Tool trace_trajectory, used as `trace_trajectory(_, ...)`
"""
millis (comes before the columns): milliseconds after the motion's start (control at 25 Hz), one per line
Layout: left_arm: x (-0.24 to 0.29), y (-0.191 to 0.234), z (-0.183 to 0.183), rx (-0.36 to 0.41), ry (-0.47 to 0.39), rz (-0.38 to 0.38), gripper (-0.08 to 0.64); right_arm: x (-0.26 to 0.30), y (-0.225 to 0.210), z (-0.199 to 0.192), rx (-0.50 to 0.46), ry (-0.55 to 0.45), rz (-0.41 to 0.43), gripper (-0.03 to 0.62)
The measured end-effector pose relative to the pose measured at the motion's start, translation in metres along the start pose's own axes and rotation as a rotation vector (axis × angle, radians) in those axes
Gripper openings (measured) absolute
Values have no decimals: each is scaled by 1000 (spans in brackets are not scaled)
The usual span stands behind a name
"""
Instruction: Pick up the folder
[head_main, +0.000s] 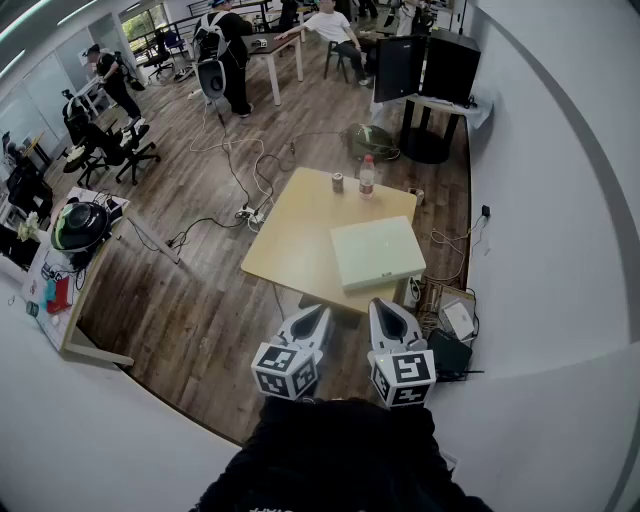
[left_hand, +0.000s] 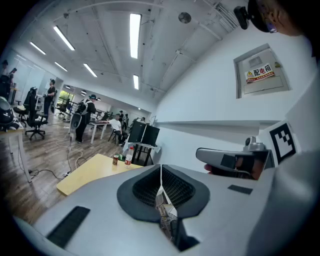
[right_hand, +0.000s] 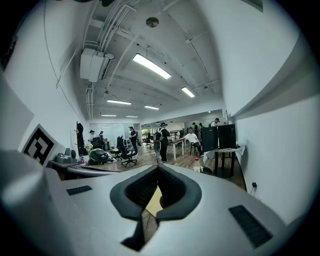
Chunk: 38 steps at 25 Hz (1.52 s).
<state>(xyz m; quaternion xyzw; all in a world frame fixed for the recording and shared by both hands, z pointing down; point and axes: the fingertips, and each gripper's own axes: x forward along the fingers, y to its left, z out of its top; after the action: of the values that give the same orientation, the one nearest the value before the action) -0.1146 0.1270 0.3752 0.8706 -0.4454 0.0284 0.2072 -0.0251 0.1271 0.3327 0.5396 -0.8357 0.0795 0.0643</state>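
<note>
Folder, pale green and flat, sits on the lower right part of the wooden table, centre frame in the head view. A can and a bottle stand at the table's upper edge. The left gripper and right gripper are side by side at bottom centre, below the table and apart from the folder. Both have their jaws together with nothing between them.

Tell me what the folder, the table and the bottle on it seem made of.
Folder: pale green, matte, no glare; probably plastic or card.
Table: smooth, even tan top; wood or wood-look laminate, can't tell which.
Bottle: see-through body, so likely clear plastic.
</note>
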Motion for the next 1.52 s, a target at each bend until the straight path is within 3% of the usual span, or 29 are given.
trace_trajectory(440,7,8,-4,-11,10,-12,40,8,0,-5,3,2,-3,23)
trace_trajectory(720,4,16,-10,-26,19,-27,40,12,5,-12,63,3,-25,23)
trace_trajectory(1520,-41,69,-47,-86,80,-28,40,20,45,-60,73,138,-101,25)
